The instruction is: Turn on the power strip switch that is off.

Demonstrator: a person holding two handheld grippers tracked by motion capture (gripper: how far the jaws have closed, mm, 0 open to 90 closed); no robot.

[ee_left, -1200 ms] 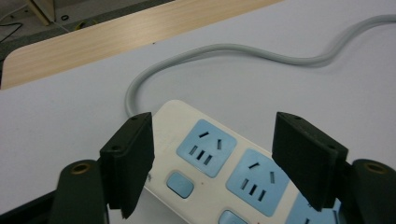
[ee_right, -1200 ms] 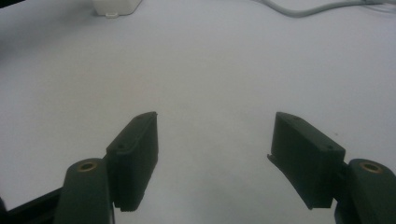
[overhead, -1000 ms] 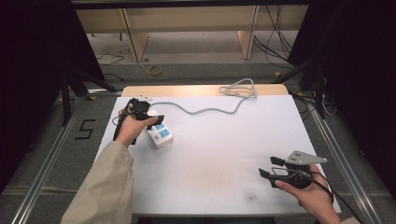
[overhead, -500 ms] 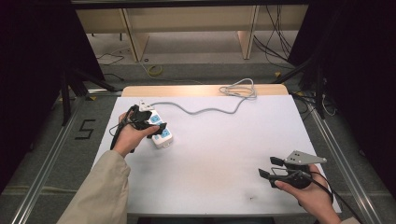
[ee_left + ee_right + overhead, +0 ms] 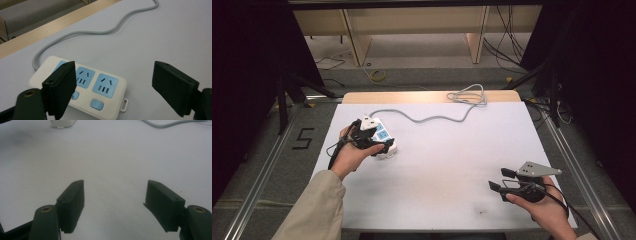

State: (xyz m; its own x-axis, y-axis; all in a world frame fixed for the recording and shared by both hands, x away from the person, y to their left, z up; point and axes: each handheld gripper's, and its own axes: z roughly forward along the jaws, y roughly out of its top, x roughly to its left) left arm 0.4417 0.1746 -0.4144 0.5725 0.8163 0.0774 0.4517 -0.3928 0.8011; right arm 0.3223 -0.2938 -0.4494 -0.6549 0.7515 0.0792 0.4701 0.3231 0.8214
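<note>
A white power strip (image 5: pixel 381 132) with blue sockets lies on the left part of the white table (image 5: pixel 447 160). Its grey cable (image 5: pixel 432 118) snakes to a coil at the far edge. My left gripper (image 5: pixel 383 144) hovers over the strip's near end, open. In the left gripper view the strip (image 5: pixel 100 87) lies just below and between the wide-apart jaws of the left gripper (image 5: pixel 115 68), and two sockets and two switches show. My right gripper (image 5: pixel 501 179) is held open near the front right edge. Bare table lies under the right gripper (image 5: pixel 115 183), with nothing between its fingers.
The cable coil (image 5: pixel 468 95) rests by the wooden strip (image 5: pixel 412 96) along the table's far edge. Metal rails (image 5: pixel 574 170) run along both sides of the table. A corner of the power strip (image 5: pixel 62 123) and a bit of cable (image 5: pixel 170 123) show far ahead of the right gripper.
My left hand has come toward the near side and lowered its gripper over the power strip. The right gripper has stayed where it was.
</note>
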